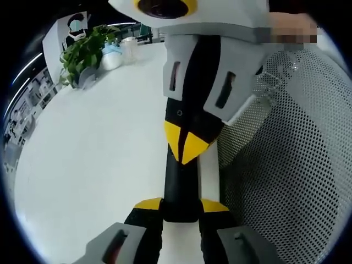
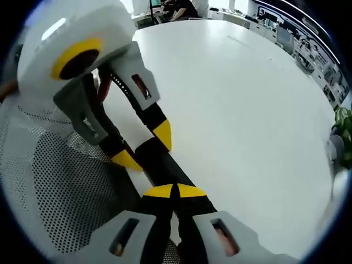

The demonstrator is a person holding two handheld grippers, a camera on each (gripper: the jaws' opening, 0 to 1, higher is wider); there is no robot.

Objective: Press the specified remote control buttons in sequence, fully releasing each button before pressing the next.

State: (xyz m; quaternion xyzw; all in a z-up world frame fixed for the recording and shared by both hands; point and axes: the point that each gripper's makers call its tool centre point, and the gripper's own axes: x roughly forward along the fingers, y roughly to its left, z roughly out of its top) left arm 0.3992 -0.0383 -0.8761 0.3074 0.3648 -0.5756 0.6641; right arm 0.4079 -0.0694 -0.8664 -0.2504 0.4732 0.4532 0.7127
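A long black remote control (image 1: 180, 184) is held over the table's edge. My left gripper (image 1: 181, 207) is shut on its near end, one yellow-tipped jaw on each side. My right gripper (image 1: 187, 142) reaches in from above, shut, with its joined yellow tips resting on the remote's top face. In the right gripper view, the right gripper (image 2: 176, 191) has its tips together against the remote (image 2: 159, 168). There the left gripper (image 2: 144, 147) comes in from the upper left and clamps the remote's far part. The buttons are hidden under the jaws.
A wide white table (image 1: 93, 159) stretches away, with a potted plant (image 1: 82, 55) and a white container (image 1: 113, 56) at its far end. A grey mesh chair (image 1: 291, 170) lies close under the grippers, and is also in the right gripper view (image 2: 66, 187).
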